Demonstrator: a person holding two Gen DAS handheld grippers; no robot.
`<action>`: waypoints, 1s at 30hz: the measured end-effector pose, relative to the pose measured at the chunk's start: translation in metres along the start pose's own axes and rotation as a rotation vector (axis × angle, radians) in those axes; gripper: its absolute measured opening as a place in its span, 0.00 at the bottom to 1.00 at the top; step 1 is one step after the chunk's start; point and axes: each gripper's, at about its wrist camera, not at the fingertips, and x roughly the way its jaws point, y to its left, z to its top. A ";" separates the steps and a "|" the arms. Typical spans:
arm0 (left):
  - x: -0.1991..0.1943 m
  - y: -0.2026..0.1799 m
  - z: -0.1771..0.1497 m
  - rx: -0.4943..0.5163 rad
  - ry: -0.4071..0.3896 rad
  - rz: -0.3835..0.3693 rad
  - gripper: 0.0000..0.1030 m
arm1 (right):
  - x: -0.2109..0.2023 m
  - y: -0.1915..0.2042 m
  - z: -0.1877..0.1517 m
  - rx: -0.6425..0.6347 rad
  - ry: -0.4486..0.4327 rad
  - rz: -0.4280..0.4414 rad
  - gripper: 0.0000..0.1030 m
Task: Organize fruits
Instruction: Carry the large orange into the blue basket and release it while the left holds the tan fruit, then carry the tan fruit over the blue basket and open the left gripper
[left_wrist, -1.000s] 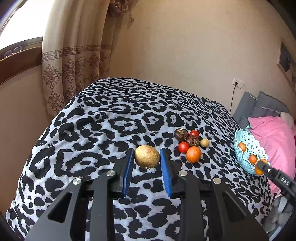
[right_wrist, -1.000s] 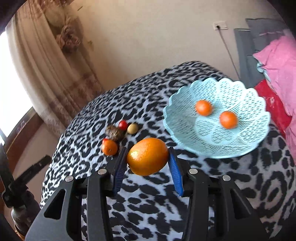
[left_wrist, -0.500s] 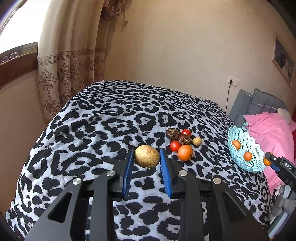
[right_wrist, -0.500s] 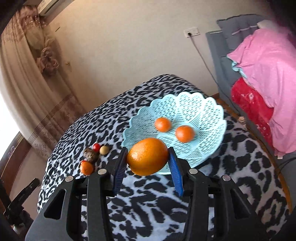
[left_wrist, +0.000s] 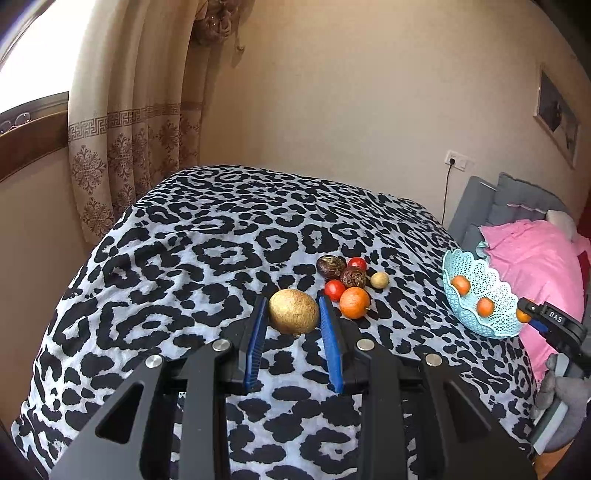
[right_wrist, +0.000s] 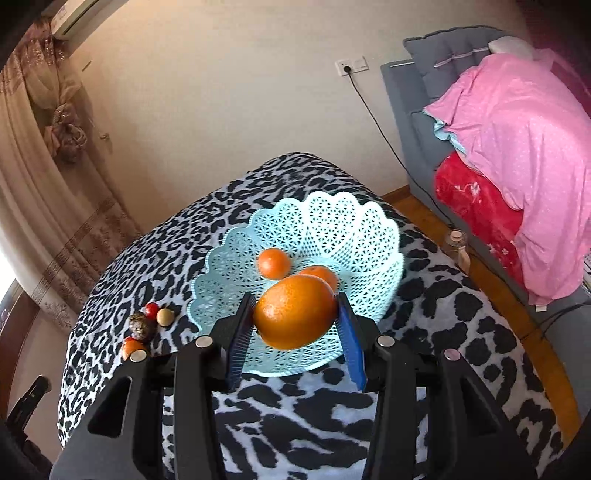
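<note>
My right gripper (right_wrist: 295, 314) is shut on a large orange (right_wrist: 295, 312) and holds it above the near side of a light blue lattice basket (right_wrist: 365, 236), which holds two small oranges (right_wrist: 274, 263). My left gripper (left_wrist: 293, 312) is shut on a yellow-brown round fruit (left_wrist: 294, 311) held above the leopard-print table (left_wrist: 207, 240). A cluster of small fruits lies on the table: an orange (left_wrist: 354, 302), two red ones (left_wrist: 334, 290), two dark brown ones (left_wrist: 331, 266) and a beige one (left_wrist: 379, 280). The basket (left_wrist: 495, 291) and right gripper (left_wrist: 532, 314) also show in the left wrist view.
A grey sofa with pink (right_wrist: 517, 122) and red bedding stands right of the table. A small jar (right_wrist: 458, 247) sits on the wooden floor by it. Curtains (left_wrist: 140, 122) hang behind the table's left side. A cable runs from a wall socket (right_wrist: 351, 66).
My right gripper has carried the large orange from beside the basket to over its near part. My left gripper has lifted slightly with the yellow-brown fruit held.
</note>
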 end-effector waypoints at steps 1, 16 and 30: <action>0.000 -0.001 0.000 0.002 0.000 0.000 0.28 | 0.001 -0.001 0.000 0.001 0.002 -0.003 0.44; 0.006 -0.019 -0.014 0.027 0.050 -0.024 0.28 | 0.002 -0.018 0.004 0.038 -0.016 -0.007 0.49; 0.002 -0.077 -0.008 0.132 0.055 -0.060 0.28 | -0.013 -0.050 0.008 0.059 -0.134 -0.062 0.57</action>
